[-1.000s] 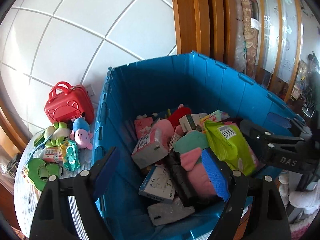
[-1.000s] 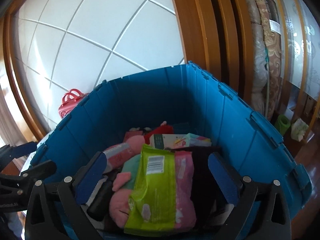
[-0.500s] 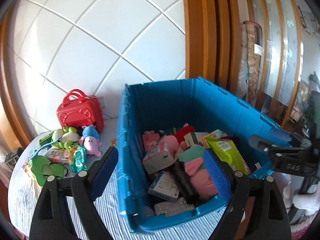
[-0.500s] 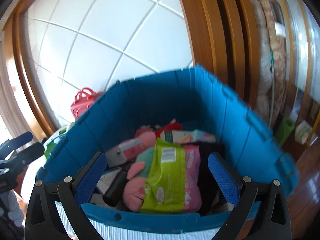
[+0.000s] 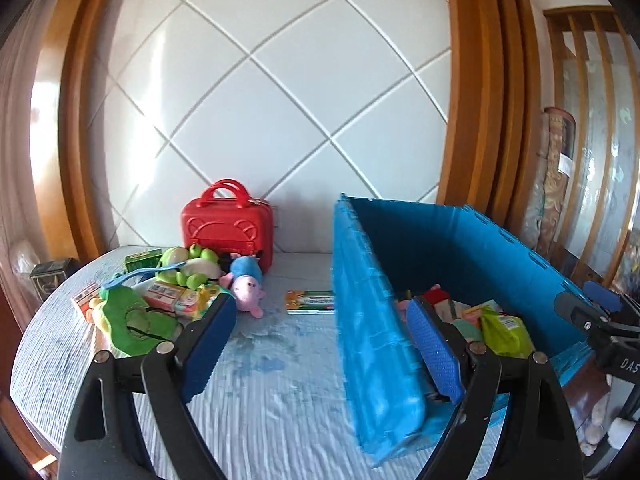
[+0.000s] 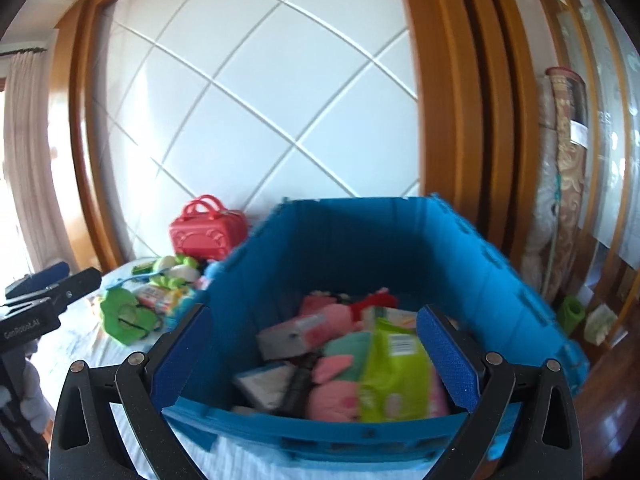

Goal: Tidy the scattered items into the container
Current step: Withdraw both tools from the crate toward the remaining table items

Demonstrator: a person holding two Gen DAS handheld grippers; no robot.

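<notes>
A blue crate (image 5: 372, 320) (image 6: 352, 240) stands on the right of the table, holding a lime green packet (image 6: 396, 372) (image 5: 504, 330), pink soft toys (image 6: 336, 396) and small boxes. Left of it lie a red toy case (image 5: 226, 228) (image 6: 204, 228), a green frog plush (image 5: 188, 264), a pink and blue pig plush (image 5: 246, 282), a green bib (image 5: 128, 322) and a flat colourful pack (image 5: 310, 302). My left gripper (image 5: 320, 348) is open and empty above the table, in front of the crate's left wall. My right gripper (image 6: 312, 360) is open and empty before the crate's near rim.
A white diamond-panelled wall backs the table, with wooden frames (image 5: 476, 100) on both sides. A rolled rug (image 6: 568, 184) leans at the right. The round table's edge (image 5: 28, 340) curves at the left. A small dark box (image 5: 50, 278) sits at the far left rim.
Both grippers have pulled back and up from over the crate. The left one swung leftward, so the table and scattered toys now fill its view. Both stayed open and empty.
</notes>
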